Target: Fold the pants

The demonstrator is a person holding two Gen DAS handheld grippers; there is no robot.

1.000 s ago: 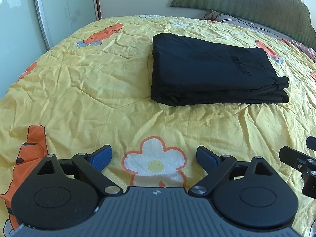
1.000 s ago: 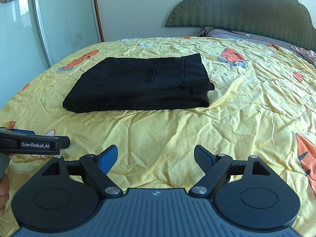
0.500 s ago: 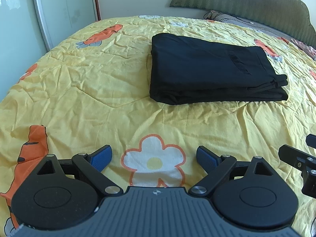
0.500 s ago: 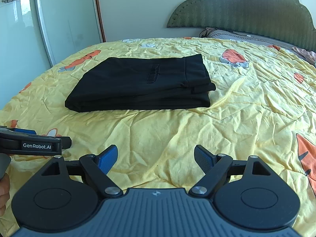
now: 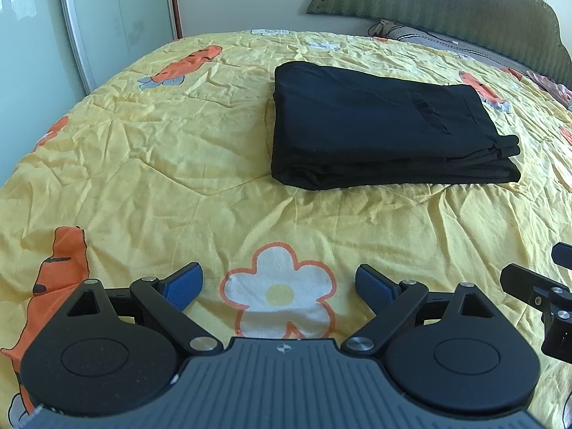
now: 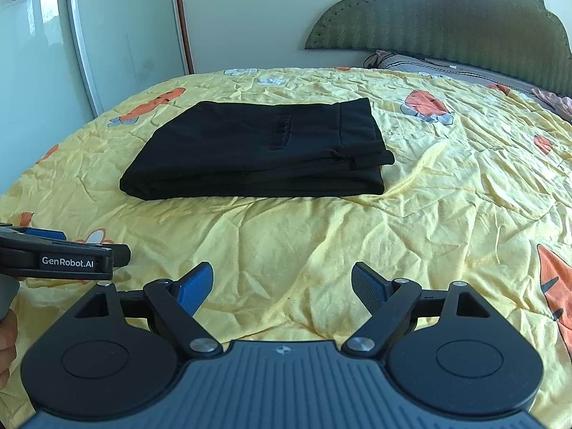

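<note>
Grippers hover over the yellow bedspread [image 5: 150,164] — left gripper [image 5: 278,282] and right gripper [image 6: 282,282] both spread wide, nothing between the blue pads [image 6: 195,287]. Well ahead, black pants [image 6: 257,153] lie folded flat — a stacked rectangle on the bed.

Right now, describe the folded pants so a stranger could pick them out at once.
Find the bed with the yellow bedspread printed with carrots and flowers, below a green headboard. Near its middle, ahead of both open grippers, lie the pants, folded into a flat rectangle. They are the only plain black thing on the bright cover.
</note>
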